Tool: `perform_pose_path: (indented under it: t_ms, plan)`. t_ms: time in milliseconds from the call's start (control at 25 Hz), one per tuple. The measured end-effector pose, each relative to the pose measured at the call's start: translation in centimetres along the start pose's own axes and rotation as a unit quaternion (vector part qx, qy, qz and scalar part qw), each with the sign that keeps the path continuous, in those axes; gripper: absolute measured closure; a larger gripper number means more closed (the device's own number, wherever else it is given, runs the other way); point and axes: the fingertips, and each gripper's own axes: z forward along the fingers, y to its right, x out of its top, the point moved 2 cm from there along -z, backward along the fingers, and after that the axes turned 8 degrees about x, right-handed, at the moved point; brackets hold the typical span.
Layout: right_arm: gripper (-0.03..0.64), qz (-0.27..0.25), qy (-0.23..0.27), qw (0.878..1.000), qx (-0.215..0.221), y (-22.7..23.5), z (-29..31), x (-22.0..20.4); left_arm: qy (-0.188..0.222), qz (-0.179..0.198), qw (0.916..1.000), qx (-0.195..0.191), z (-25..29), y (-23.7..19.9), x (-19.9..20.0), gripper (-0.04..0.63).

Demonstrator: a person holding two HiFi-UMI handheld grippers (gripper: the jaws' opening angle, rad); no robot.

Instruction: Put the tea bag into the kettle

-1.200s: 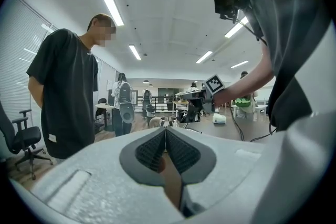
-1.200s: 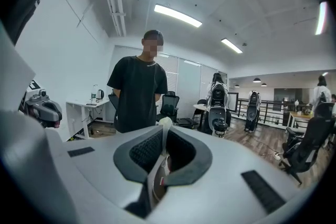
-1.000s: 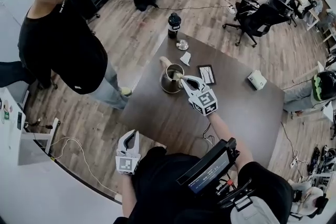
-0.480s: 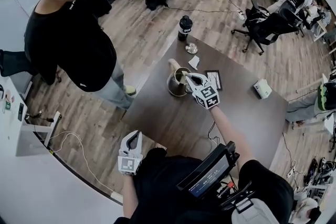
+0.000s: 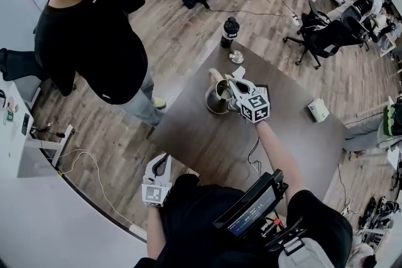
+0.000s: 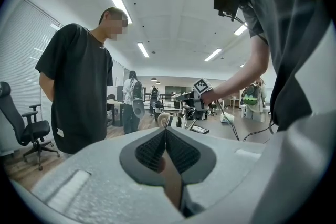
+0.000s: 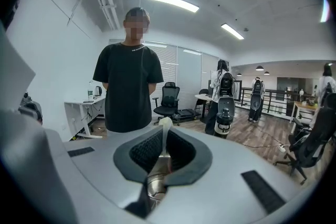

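The right gripper point(image 7: 163, 157) is clenched on the thin white tea bag point(image 7: 165, 126), held just above the open steel kettle point(image 5: 217, 101) on the brown table point(image 5: 295, 135). The left gripper point(image 6: 167, 150) hangs low beside the table, closed on nothing. The white print on the black bottle point(image 5: 230, 31) is too small to read.
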Motion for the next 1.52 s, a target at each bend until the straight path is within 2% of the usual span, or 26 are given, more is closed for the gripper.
perform_pose_path:
  t_ms: [160,320,800,1160,1520]
  plan:
    - [0.597,-0.008,0.005,1.000,0.004,-0.2,0.5,1.1,-0.001,-0.001,1.0000,0.001,0.1,-0.4,-0.2,0.589]
    - [0.597,-0.010,-0.011,1.000,0.007,-0.2,0.9,0.0,0.003,-0.004,1.0000,0.002,0.1,-0.6,-0.3,0.589]
    - [0.597,-0.006,-0.126,0.992,0.017,0.7,2.0,-6.6,0.000,-0.005,1.0000,-0.001,0.6,-1.2,-0.9,0.589]
    - [0.597,0.000,-0.155,0.988,0.012,1.0,2.2,-8.4,-0.001,-0.005,1.0000,0.000,0.7,-1.4,-0.9,0.589]
    - [0.595,-0.064,-0.189,0.980,-0.008,1.0,2.9,-8.3,-0.002,-0.001,1.0000,0.001,0.7,-1.6,-1.1,0.589]
